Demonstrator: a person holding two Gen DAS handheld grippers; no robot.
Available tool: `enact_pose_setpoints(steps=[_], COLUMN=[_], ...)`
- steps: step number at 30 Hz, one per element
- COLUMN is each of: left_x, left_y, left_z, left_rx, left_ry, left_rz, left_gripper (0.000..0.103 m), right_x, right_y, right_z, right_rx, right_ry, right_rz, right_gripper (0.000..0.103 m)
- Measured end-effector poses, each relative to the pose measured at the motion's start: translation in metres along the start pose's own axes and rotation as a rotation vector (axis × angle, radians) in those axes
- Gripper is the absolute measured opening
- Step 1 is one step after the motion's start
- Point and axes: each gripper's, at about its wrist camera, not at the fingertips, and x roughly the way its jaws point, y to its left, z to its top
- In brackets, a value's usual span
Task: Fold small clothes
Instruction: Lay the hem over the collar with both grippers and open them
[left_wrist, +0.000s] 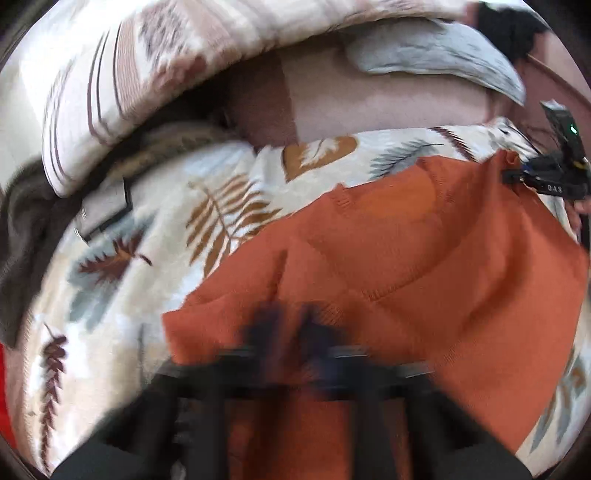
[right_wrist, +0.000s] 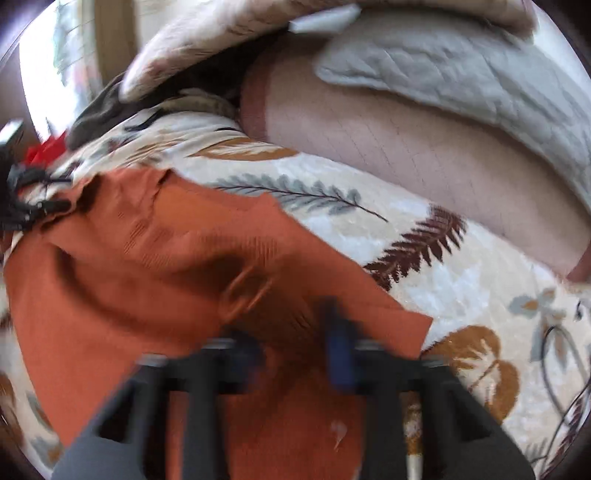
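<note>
Rust-orange knit cloth (left_wrist: 424, 258) lies directly under your tools, a soft ribbed garment with slack folds, spread on a plush cream blanket (left_wrist: 122, 302) printed with brown, ochre and grey fern leaves. Your left gripper (left_wrist: 290, 332), blurred, has its dark fingers pressed nearly together on the near edge of the cloth. Your right gripper (right_wrist: 295, 332) looks wider apart in its own blurred view, orange knit bunched between the blue-tipped fingers; in the left view it pinches the far corner of the cloth. Both have closed on the fabric. Beyond the garment, the blanket runs to a smooth pinkish mattress surface (right_wrist: 424, 155). Farther off lie a grey quilted pad (right_wrist: 461, 81) and a bulky striped comforter (left_wrist: 166, 55).
</note>
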Motion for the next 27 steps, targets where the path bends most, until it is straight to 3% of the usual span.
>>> enact_pose_setpoints(steps=[3,6,8,10,11,13,15,18,20,22,23,24,25,27], left_x=[0.010,0.012,0.009,0.000,-0.004,-0.018,-0.028,-0.021,-0.007,0.016,0.022,0.022,0.019,0.007], left_y=[0.020,0.050,0.057,0.056,0.056,0.061,0.064,0.062,0.055,0.047,0.044,0.042,0.042,0.046], left_z=[0.007,0.006,0.004,0.004,0.004,0.004,0.003,0.005,0.005,0.001,-0.002,-0.002,-0.001,0.001], left_rx=[-0.130,-0.317,-0.351,-0.335,-0.333,-0.357,-0.370,-0.351,-0.324,-0.317,-0.314,-0.311,-0.319,-0.346], left_ry=[-0.011,-0.031,-0.032,-0.049,-0.058,-0.095,-0.133,-0.084,-0.023,0.055,0.064,0.049,0.028,-0.019], left_rz=[0.016,-0.042,-0.086,-0.099,-0.110,-0.141,-0.145,-0.159,-0.157,-0.149,-0.128,-0.116,-0.105,-0.107], left_gripper=[0.003,0.003,0.004,0.010,0.016,0.065,0.076,0.070,0.053,0.017,0.015,0.012,0.008,0.006], right_x=[0.003,0.014,0.026,0.024,0.019,0.011,0.001,-0.005,0.000,0.010,0.014,0.017,0.018,0.009], right_y=[-0.021,-0.038,-0.034,-0.028,-0.027,-0.028,-0.031,-0.041,-0.043,-0.039,-0.038,-0.036,-0.034,-0.036], right_z=[0.006,0.006,0.003,0.001,0.001,0.001,0.000,-0.002,-0.004,-0.005,-0.006,-0.007,-0.006,-0.005], right_rx=[0.151,0.283,0.273,0.261,0.266,0.277,0.264,0.255,0.245,0.227,0.220,0.212,0.227,0.260], right_ry=[-0.032,-0.026,0.024,0.020,0.009,-0.012,-0.036,-0.025,0.005,0.029,0.038,0.046,0.041,0.004], right_rz=[0.019,0.075,0.061,0.066,0.081,0.109,0.104,0.097,0.079,0.052,0.032,-0.001,-0.022,-0.034], right_gripper=[0.009,0.009,0.010,0.015,0.018,0.044,0.052,0.052,0.052,0.048,0.041,0.013,0.007,0.007])
